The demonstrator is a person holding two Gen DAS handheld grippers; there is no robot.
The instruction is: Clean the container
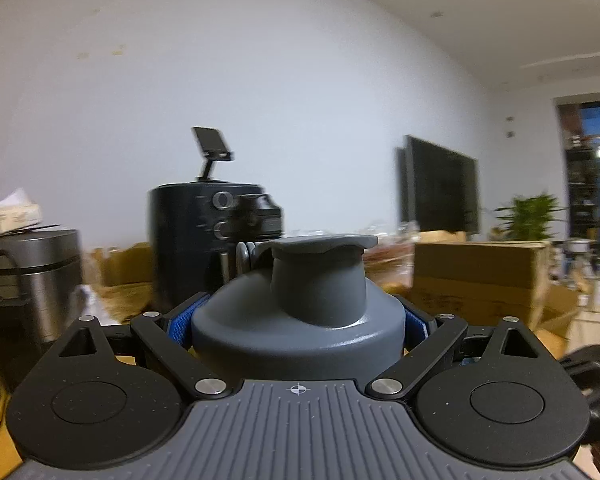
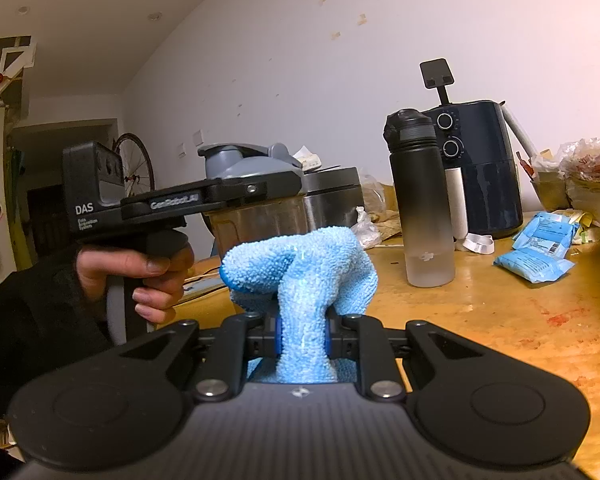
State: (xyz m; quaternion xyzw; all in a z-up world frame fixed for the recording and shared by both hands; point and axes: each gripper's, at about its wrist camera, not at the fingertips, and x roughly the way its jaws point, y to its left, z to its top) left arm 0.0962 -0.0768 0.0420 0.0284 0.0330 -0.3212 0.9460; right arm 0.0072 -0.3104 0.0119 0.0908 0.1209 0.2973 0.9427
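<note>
While your left gripper [image 1: 298,320] clamps the container [image 1: 300,320] | right gripper [image 2: 303,338] pinches cloth [image 2: 300,268] | wiping not begun, you judge.

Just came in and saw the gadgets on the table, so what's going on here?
A person is cleaning a shaker bottle with two hand-held grippers. The left gripper is clamped around the shaker bottle just under its grey lid, holding it up above the wooden table. The right gripper pinches a bunched blue cloth right in front of the bottle. The lid is on, and the cloth does not clearly touch the bottle yet.
</note>
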